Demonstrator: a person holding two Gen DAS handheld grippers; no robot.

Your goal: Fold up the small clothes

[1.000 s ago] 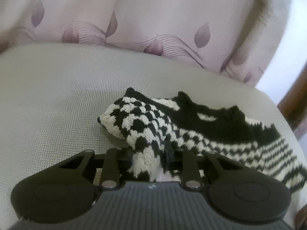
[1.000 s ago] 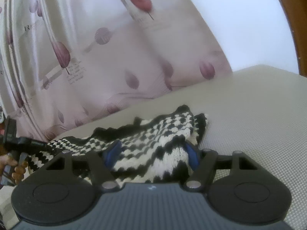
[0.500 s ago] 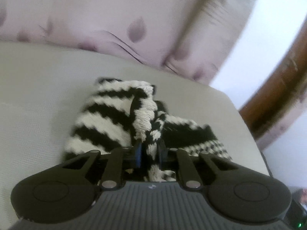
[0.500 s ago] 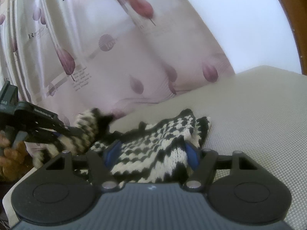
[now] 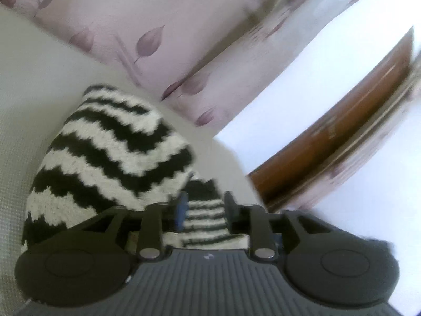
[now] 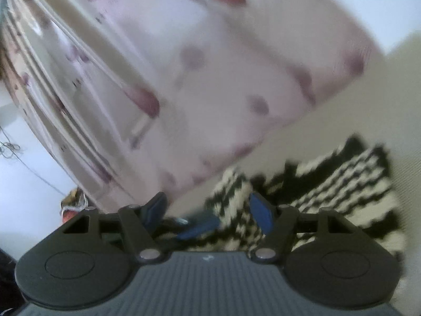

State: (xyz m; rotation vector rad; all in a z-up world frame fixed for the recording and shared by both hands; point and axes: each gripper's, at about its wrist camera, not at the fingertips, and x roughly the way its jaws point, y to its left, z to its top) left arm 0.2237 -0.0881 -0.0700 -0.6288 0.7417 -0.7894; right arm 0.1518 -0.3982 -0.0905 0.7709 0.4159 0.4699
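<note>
Knitted black-and-white garment (image 5: 105, 158): on grey cushion (image 5: 23, 79), one end folded over. Left gripper (image 5: 204, 208): jaws just opening, knit between, pads apart. Right gripper (image 6: 210, 210): jaws spread, gripping nothing. Further folds likely remain.

Leaf-print curtain (image 5: 147, 21), white wall (image 5: 302, 84), wooden frame (image 5: 342, 131)

left gripper (image 5: 204, 206) jaws just opened; knit garment (image 5: 110, 152) now folded over. right gripper (image 6: 208, 210) lifted off it, rolled.
</note>
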